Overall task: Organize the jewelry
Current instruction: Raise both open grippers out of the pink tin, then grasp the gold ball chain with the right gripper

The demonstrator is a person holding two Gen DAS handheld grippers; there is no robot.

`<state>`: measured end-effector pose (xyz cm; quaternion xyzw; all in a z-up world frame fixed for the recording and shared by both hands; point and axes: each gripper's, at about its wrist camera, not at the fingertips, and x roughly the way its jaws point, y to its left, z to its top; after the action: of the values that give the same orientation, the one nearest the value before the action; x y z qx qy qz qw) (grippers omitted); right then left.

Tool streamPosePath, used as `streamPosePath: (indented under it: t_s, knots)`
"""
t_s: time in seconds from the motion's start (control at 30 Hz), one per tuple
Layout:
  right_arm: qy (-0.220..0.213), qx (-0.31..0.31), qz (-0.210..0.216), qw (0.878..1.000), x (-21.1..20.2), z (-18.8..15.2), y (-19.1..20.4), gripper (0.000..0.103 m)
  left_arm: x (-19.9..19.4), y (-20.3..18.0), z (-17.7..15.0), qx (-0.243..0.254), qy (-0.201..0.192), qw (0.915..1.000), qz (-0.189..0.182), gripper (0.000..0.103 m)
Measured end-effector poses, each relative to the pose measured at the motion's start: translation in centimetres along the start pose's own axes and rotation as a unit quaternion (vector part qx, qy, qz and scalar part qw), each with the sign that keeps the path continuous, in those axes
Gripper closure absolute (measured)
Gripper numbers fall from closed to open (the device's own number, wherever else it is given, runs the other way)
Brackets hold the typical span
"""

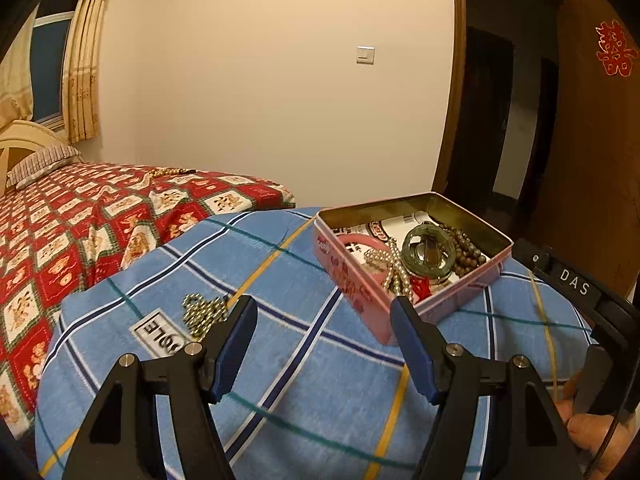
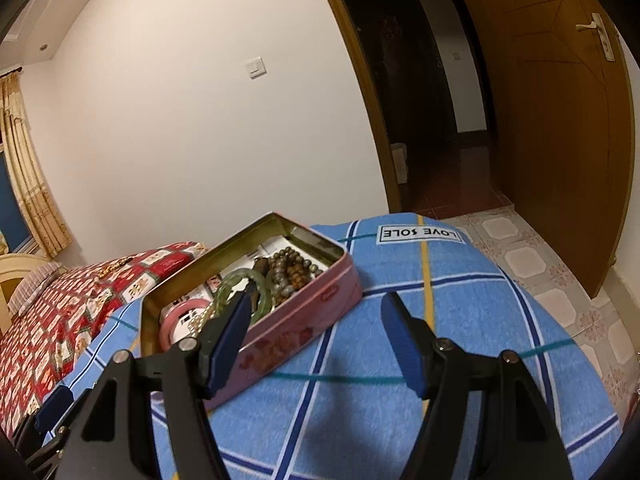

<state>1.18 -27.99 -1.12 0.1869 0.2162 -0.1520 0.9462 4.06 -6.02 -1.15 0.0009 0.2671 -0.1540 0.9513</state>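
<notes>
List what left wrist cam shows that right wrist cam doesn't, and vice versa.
Left wrist only: a gold bead chain lying loose on the blue plaid cloth near the left gripper, a pearl strand draped over the tin's near wall, and the red paper cutting on the door.

Right wrist only: the door handle, tiled floor, and the right gripper, open and empty.

Both: the open pink tin holding the green bangle, brown bead bracelet and pink bangle; the red patterned bedspread; the wall switch.
</notes>
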Motion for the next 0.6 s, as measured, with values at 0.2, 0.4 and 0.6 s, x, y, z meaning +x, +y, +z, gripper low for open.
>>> streamPosePath:
  t_s: [0.2, 0.4, 0.6]
  knots:
    - [0.006, -0.022, 0.014, 1.0, -0.9, -0.9, 1.3, 0.032, -0.8, 0.9, -0.5, -0.007, 0.004, 1.0, 0.003, 0.034]
    - [0.014, -0.048, 0.036, 0.998, -1.7, -1.9, 2.9, 0.032, -1.5, 3.3, -0.6, -0.021, 0.011, 0.9994, 0.024, 0.034]
    - [0.036, -0.084, 0.079, 0.993, -1.9, -2.9, 5.4, 0.045, -2.5, 9.5, -0.3, -0.062, 0.016, 0.9962, 0.06, 0.034]
